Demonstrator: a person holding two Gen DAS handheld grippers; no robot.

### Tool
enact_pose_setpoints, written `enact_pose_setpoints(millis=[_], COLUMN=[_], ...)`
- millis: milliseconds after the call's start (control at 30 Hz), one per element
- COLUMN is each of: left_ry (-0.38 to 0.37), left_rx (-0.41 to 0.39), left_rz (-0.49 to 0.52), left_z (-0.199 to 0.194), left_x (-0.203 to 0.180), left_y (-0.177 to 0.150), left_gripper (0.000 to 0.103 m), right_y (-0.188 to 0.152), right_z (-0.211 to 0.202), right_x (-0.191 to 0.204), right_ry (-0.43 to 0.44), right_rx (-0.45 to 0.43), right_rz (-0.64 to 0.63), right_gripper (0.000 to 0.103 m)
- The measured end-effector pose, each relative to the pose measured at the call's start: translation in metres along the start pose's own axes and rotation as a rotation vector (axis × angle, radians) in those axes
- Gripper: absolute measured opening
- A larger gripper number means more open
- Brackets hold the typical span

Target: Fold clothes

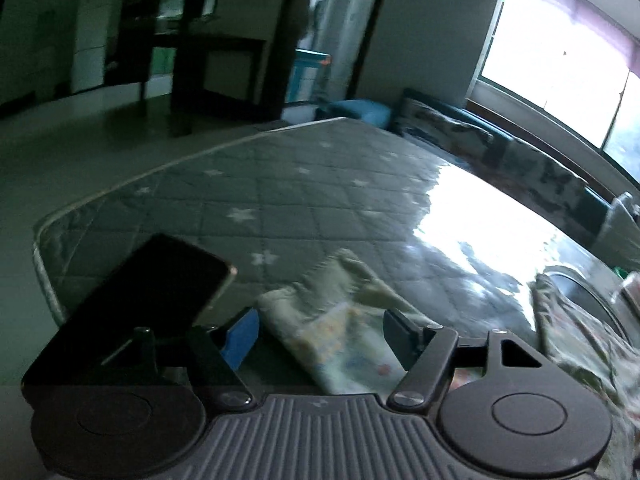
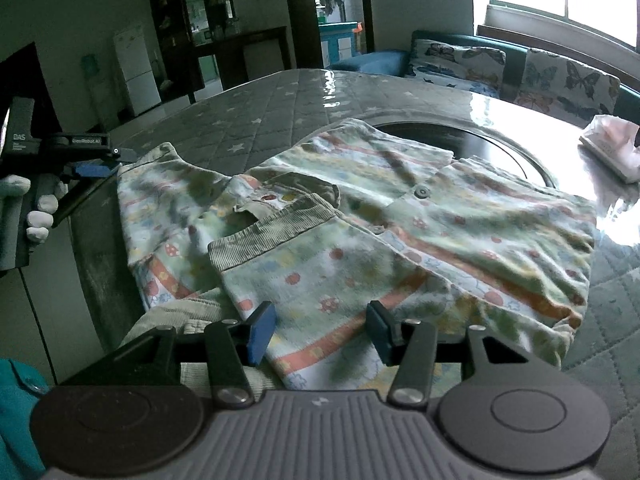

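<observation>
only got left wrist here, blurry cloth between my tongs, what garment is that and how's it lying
Observer: A small button-front shirt with a corduroy collar, spread across the table.
Operator: where are the right tongs
Observer: The right tongs are open over the shirt's near edge; the pads are not pressing it.
Operator: and where do mine sit on it
Observer: The left tongs, held by a white-gloved hand, sit beside the sleeve cuff at the shirt's left end.
</observation>
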State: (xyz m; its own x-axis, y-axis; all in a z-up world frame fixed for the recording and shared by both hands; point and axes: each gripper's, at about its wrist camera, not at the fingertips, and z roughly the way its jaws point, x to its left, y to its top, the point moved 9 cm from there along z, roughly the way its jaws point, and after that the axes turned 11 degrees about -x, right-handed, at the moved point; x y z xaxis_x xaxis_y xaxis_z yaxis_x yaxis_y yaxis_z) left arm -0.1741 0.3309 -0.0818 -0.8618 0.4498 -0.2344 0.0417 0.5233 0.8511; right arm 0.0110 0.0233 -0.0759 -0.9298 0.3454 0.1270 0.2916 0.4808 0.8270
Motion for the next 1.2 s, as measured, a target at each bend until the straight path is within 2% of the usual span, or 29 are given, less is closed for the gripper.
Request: enact_pose_setpoints(millis=[200, 267, 333, 467, 500, 600, 667, 733, 867, 1000, 1200], left_ry=[0.054, 0.055, 0.055, 0.056, 0.055, 0.048, 0.027, -0.015, -0.169, -0.343, -0.619], left_rx=[0.006, 0.001, -0.003, -0.005, -0.004, -0.003, -0.020, -0.044, -0.060, -0.045, 0.022], left_rz=[-0.026, -0.026, -0.030, -0.058, -0.072, -0.124, -0.141, -0.130, -0.105, -0.069, -0.017], left_z=[0.011, 0.012, 0.015, 0.017, 0.017, 0.016, 0.010, 0.001, -0.022, -0.045, -0.082], left_x=[0.012, 0.012, 0.012, 0.014, 0.015, 0.020, 0.017, 0.006, -0.033, -0.084, -0.165], left_y=[-0.003, -0.002, -0.001, 0.000, 0.000, 0.000, 0.004, 0.009, 0.020, 0.023, 0.007], left_gripper=[0.071, 0.066, 0.051, 0.031, 0.023, 0.012, 0.011, 0.010, 0.009, 0.009, 0.009], right_y=[0.001, 0.001, 0.001, 0.002, 0.003, 0.005, 0.006, 0.006, 0.007, 0.007, 0.005], right_z=[0.000, -0.001, -0.002, -0.005, -0.006, -0.010, -0.013, -0.015, -0.020, -0.027, -0.045], right_x=[0.001, 0.001, 0.001, 0.000, 0.000, -0.001, -0.002, -0.005, -0.010, -0.018, -0.035], right_ry=[-0.005, -0.005, -0.008, -0.014, -0.014, -0.020, -0.023, -0.027, -0.040, -0.060, -0.101], right_rx=[0.000, -0.001, -0.004, -0.014, -0.018, -0.031, -0.040, -0.048, -0.067, -0.094, -0.137], right_rz=[-0.003, -0.003, -0.001, 0.005, 0.007, 0.013, 0.017, 0.025, 0.046, 0.072, 0.124], right_gripper=[0.052, 0.052, 0.052, 0.052, 0.052, 0.052, 0.052, 0.052, 0.052, 0.052, 0.052])
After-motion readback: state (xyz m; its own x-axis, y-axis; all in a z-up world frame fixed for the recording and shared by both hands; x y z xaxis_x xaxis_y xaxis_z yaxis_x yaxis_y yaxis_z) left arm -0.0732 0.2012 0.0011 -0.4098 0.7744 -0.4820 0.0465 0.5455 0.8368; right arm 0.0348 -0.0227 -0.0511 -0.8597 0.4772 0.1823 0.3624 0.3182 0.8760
